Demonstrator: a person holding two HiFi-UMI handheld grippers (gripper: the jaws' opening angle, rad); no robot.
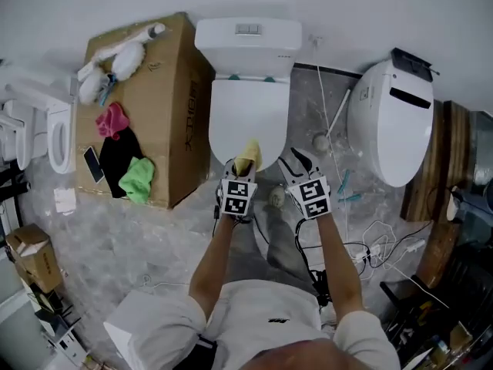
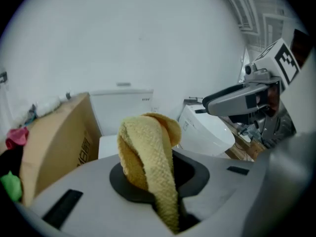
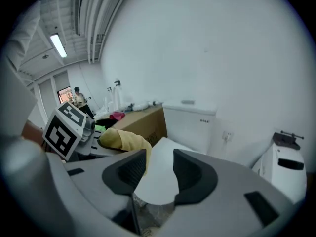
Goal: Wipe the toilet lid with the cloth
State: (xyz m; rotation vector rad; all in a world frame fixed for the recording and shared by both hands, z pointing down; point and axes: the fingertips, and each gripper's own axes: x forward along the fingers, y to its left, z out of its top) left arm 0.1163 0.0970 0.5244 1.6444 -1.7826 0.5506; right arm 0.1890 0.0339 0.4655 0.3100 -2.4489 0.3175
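Our forearms fill the near part of the head view, each ending in a gripper over the near end of the closed toilet lid. The left gripper carries the yellow cloth just above the lid's near edge. We cannot tell whether the cloth touches the lid. The right gripper sits beside it, off the lid's near right corner. A cardboard box stands to the left of the toilet and a second toilet well to the right.

From the left gripper view, the jaws are clenched on the cloth, which rises as a rolled wad above them. The grip looks deep and secure.

From the right gripper view, the jaws are released with nothing between them. Only the lid's near edge shows through the gap.

To wipe well, we judge the wad should be tipped down so its broad side lies on the lid. We would press lightly and draw overlapping strokes from the cistern end toward us. The right gripper is best kept clear of that path. The lid curves down at its sides, so we would follow them or the cloth will skip.
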